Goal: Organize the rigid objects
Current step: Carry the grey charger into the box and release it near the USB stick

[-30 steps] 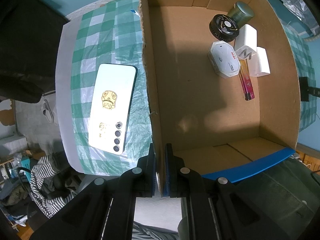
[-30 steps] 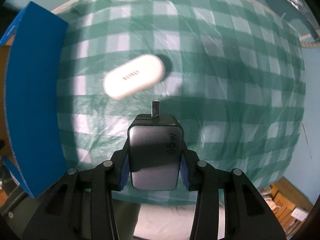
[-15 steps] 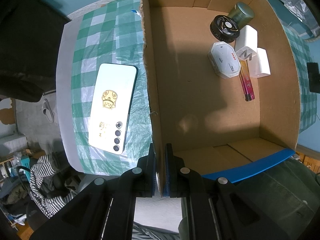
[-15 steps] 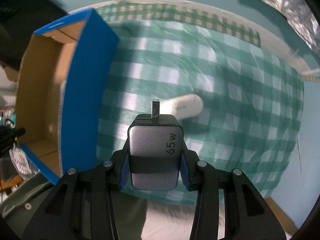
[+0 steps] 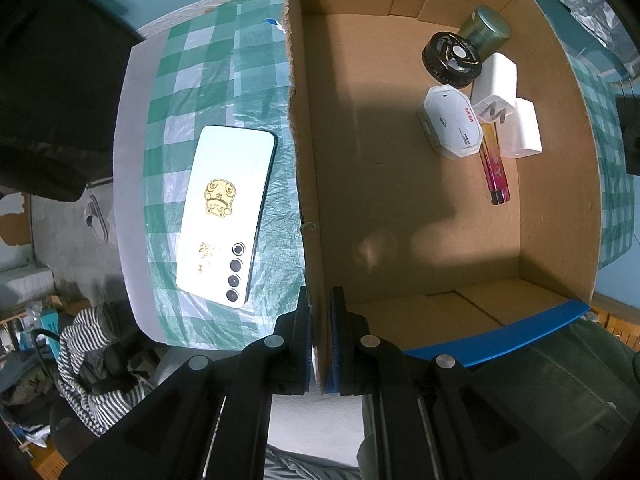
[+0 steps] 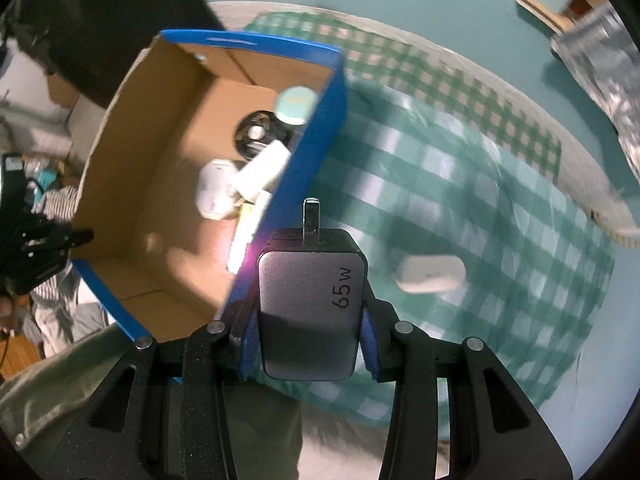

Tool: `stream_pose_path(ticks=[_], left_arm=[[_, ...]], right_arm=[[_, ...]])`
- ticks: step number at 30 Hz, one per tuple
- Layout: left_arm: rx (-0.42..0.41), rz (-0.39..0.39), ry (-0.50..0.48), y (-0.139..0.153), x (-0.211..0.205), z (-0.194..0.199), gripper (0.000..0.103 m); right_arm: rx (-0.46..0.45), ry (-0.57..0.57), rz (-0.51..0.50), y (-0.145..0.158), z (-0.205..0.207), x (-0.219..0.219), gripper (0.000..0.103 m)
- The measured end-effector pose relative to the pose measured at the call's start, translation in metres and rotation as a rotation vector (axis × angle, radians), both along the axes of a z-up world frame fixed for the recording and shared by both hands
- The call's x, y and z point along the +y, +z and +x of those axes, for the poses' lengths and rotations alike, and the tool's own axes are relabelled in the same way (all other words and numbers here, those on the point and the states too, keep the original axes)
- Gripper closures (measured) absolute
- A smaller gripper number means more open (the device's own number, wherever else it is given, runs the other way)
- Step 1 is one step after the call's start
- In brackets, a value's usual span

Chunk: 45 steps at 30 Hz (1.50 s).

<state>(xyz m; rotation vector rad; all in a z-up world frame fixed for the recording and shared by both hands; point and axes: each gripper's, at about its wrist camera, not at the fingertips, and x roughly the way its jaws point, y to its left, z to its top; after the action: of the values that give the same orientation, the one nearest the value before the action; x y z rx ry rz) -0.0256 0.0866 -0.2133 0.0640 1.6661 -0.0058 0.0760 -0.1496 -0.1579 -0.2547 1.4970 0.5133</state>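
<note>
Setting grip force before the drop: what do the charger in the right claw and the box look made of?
The 65W charger: looks like hard plastic with a matte grey, faintly metallic face and a bare metal prong; it could be a metal shell. The box: corrugated cardboard, raw brown inside with a torn, fibrous edge and a glossy blue outside.

Motion blur smears the white case (image 6: 430, 274) and box contents (image 6: 240, 176)

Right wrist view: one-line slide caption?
Right gripper holding grey 65 W charger beside the open cardboard box.
</note>
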Motion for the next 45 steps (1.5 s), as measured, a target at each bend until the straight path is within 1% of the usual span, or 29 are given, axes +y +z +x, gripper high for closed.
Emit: stream_pose_path(ticks=[8,14,21,26,36,45], left_arm=[[-0.001,-0.001,0.002,0.0,0.0,0.0,0.095],[-0.002,-0.001,0.001,0.0,0.0,-0.001,0.095],[0.0,0.0,0.002,0.0,0.0,-0.001,0.095],[0.0,0.0,0.001,0.0,0.001,-0.001,0.095],[-0.001,-0.002,0.006,-0.001,0.002,-0.002,0.095],[-0.002,0.0,0.005,-0.001,0.002,-0.002,0.095]], right_arm=[[-0.027,0.13,-0.002,0.009,-0.002,0.044,0.063],[-0.039,0.221,-0.011,0.008,-0.007,0.075,0.063],[-0.04,0.306,-0.031,-0.005,-0.01,0.106,0.063],[-0.031,0.362,-0.055,-0.021,-0.014,0.123,0.063],[-0.003,0.426,-0.117,-0.055,-0.019,0.135,0.063],[0.018,0.399,-0.129,-0.066,-0.011,0.131,0.062]])
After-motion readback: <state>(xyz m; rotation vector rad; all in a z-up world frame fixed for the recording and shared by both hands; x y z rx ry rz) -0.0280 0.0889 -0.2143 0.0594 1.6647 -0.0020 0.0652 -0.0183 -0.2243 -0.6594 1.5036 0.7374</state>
